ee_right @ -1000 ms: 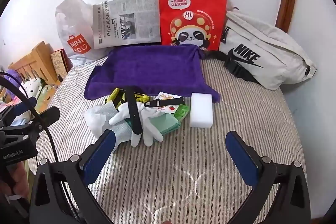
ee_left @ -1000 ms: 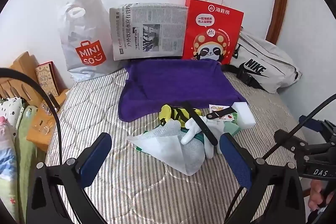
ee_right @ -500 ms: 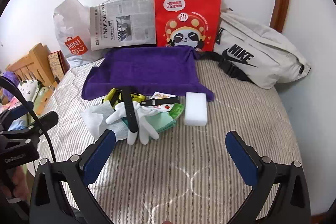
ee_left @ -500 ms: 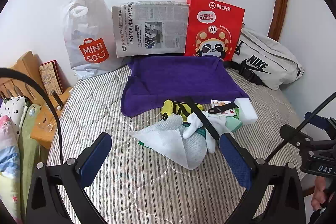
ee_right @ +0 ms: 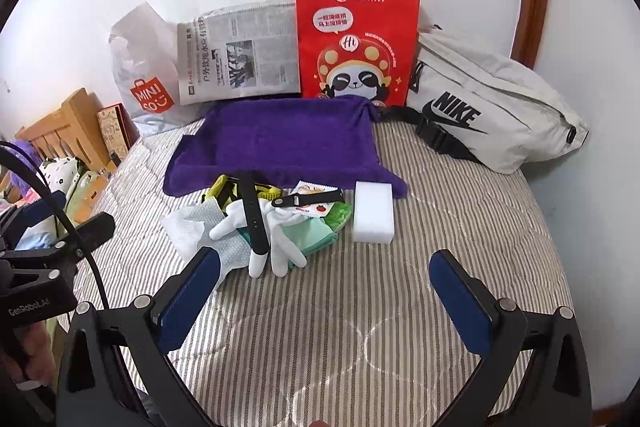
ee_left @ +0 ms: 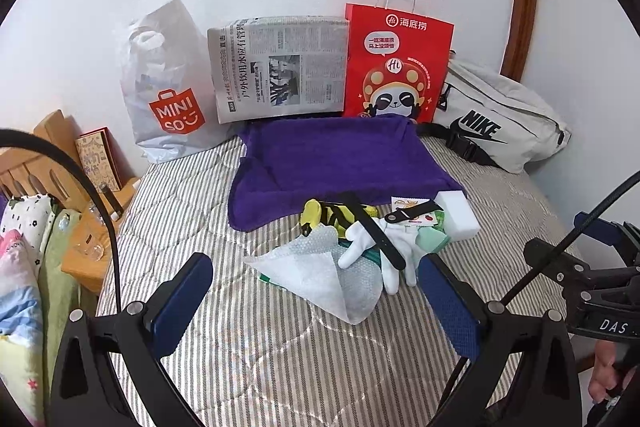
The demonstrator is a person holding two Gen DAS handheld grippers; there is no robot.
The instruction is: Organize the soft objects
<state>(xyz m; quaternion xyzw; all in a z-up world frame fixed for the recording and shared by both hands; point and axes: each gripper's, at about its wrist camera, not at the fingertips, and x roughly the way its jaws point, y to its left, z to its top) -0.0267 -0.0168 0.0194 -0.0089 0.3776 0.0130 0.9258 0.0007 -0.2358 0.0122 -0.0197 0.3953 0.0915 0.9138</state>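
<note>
Bed (ee_left: 280,347) with striped cover. Landmark: purple towel (ee_left: 336,163), spread flat mid-bed.

Behind the towel along the wall, left to right: white plastic bag (ee_left: 164,87), newspaper (ee_left: 280,67), red paper bag (ee_left: 396,67), grey waist bag (ee_left: 496,119).

In front of the towel, the pile of soft things: white wipe (ee_left: 320,267) at left, yellow item (ee_left: 320,217) touching the towel's front edge, white glove (ee_left: 384,247) with a black strap (ee_left: 372,231) lying across it, green cloth (ee_left: 432,239), white sponge (ee_left: 458,213) at right, against the towel's corner.

Left tongs (ee_left: 316,303): apart, empty, near the wipe. Right tongs (ee_right: 324,291): apart, empty, near the glove fingers. Nothing blocks the pile.

Left view only: right tongs' body at the right edge. Right view only: sponge fully clear of the pile (ee_right: 374,211), left tongs' body at left.
</note>
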